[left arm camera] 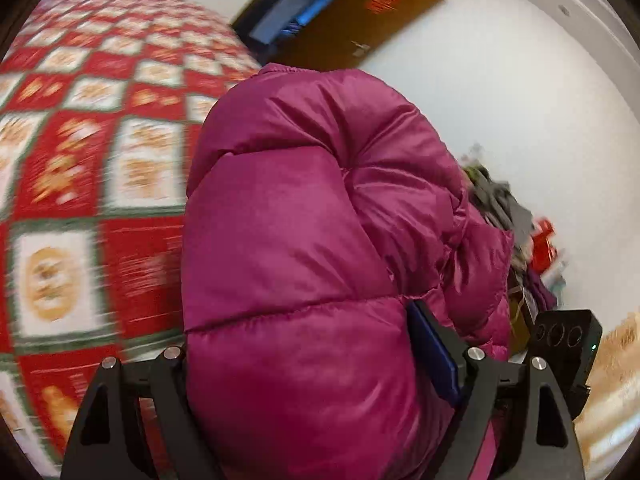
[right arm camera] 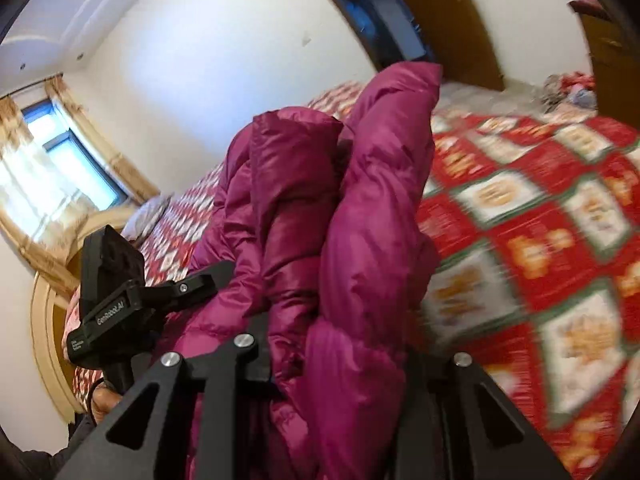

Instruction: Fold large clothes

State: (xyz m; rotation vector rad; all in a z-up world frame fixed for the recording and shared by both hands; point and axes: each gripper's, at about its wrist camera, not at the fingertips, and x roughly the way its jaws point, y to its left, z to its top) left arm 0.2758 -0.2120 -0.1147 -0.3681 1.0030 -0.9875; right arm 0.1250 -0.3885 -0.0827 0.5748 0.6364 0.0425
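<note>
A magenta puffer jacket fills the left wrist view, bunched into a thick roll and lifted off the red patterned quilt. My left gripper is shut on a wide fold of it. Its blue pad presses the fabric, and the other finger is hidden behind the jacket. In the right wrist view the jacket hangs in folds above the quilt. My right gripper is shut on a narrower bunch of it. The left gripper's black body shows beside it.
The bed sits against a white wall, with a curved headboard and a curtained window. A brown door and a dark screen are at the far wall. Other clothes lie in a pile on the bed.
</note>
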